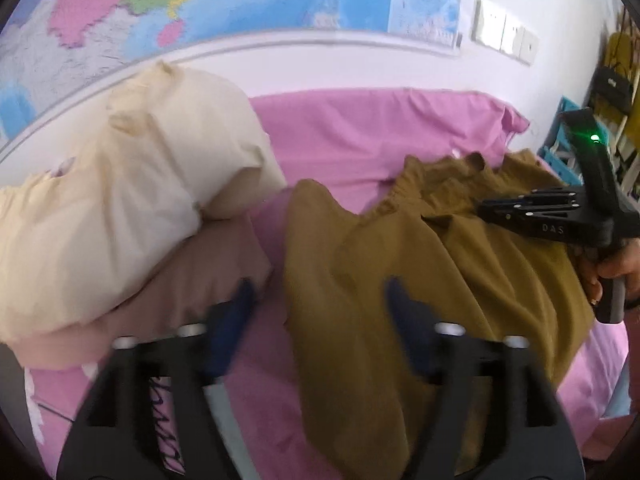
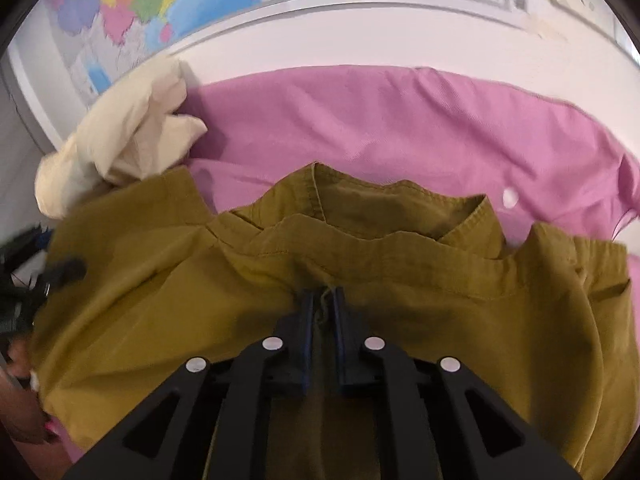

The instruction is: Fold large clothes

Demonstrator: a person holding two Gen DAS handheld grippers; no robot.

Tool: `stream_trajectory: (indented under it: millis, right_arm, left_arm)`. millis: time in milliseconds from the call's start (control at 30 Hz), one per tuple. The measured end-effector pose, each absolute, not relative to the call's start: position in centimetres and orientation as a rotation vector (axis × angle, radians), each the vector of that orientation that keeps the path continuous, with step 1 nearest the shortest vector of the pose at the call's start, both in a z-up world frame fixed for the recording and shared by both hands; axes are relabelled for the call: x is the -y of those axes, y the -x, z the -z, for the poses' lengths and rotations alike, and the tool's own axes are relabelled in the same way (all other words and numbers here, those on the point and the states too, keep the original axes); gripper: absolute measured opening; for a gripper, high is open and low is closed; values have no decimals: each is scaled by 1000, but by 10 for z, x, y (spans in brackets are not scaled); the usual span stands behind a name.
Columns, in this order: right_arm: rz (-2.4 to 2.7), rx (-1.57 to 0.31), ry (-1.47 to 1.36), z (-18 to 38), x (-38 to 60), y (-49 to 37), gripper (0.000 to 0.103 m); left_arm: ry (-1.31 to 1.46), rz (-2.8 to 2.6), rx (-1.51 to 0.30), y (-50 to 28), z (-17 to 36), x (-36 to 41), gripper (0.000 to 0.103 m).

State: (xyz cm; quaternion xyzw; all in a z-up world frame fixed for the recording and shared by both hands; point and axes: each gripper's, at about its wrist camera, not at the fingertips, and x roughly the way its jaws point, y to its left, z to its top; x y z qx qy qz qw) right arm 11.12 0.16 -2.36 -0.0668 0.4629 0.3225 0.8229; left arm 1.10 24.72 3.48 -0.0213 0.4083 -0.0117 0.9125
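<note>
A mustard-brown garment (image 1: 400, 280) lies bunched on the pink bed sheet (image 1: 360, 140). My left gripper (image 1: 320, 300) is open and empty, just above the garment's left edge. My right gripper (image 2: 322, 300) is shut on a pinch of the garment (image 2: 400, 280) just below its elastic waistband. In the left wrist view the right gripper's body is at the right, over the garment, with its fingertips hidden. The waistband (image 2: 360, 216) faces the wall.
A cream garment (image 1: 140, 200) is heaped at the left of the bed, also in the right wrist view (image 2: 132, 144). A wall map (image 1: 240, 0) hangs behind the bed. Wall switches (image 1: 504, 32) and cluttered shelves (image 1: 616, 92) are at the right.
</note>
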Motion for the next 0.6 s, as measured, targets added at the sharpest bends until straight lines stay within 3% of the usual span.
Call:
stream_trajectory:
  millis: [100,167,367,600]
  right_arm:
    - [-689,-991,92,20,7,-109,24]
    - [-704,-955,37,9,22,-99,49]
    - [-702,-872,-9,-16,71,-58,48]
    - [-675,-932,-11,25,82,-51,50]
  left_arm:
    - [103,39,-827,9,-43,-255,83]
    - [116,37,-825,20,-45,-256,87]
    - [200,91,-904,47,-25,-254,89]
    - [292,79,-985,43,10,-252,88]
